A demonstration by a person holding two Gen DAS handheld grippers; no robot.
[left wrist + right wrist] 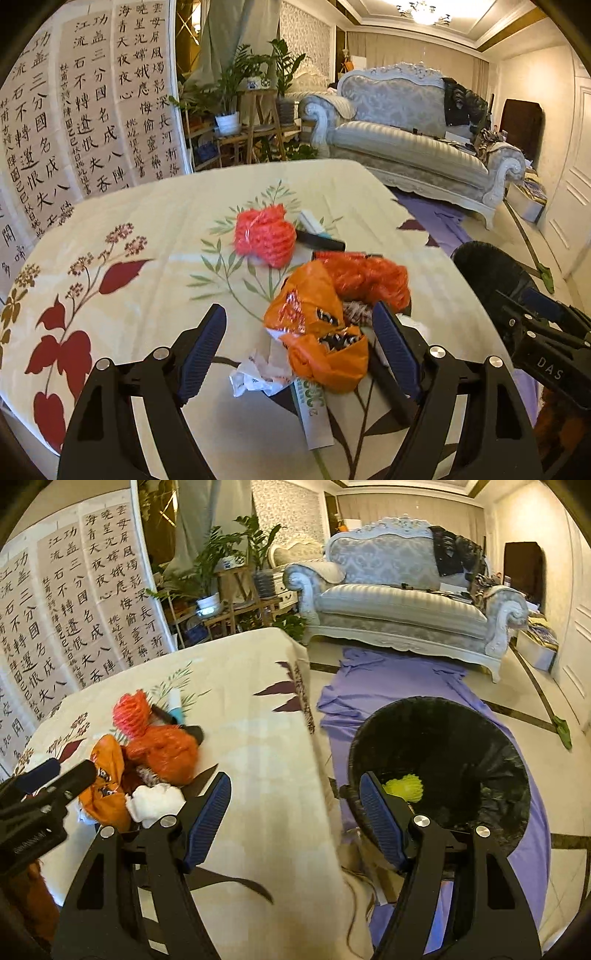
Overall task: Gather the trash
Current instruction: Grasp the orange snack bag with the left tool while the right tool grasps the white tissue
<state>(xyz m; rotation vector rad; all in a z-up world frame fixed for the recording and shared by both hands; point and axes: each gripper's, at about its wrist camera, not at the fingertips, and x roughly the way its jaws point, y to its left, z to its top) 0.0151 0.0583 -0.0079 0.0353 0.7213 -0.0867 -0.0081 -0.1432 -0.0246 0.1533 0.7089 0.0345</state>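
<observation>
A heap of trash lies on the floral tablecloth [122, 229]: a red mesh net [264, 236], a crumpled orange bag [365, 277], an orange snack wrapper [317, 332], white crumpled paper [258, 373] and a green-printed strip [314, 413]. My left gripper [301, 332] is open, its fingers straddling the wrapper without pressing on it. My right gripper [295, 812] is open and holds nothing; it hovers over the table's edge [306, 701], next to the black-lined bin [461, 812]. A yellow-green lump [404, 788] lies inside the bin. In the right wrist view the heap [162, 753] sits to the left, with the left gripper [66, 771] at it.
The bin stands on a purple cloth [388, 679] spread over the floor right of the table. A pale sofa [399, 602] is behind it, a calligraphy screen [85, 122] and potted plants [229, 92] beyond the table. The right gripper [524, 310] shows at the left view's right edge.
</observation>
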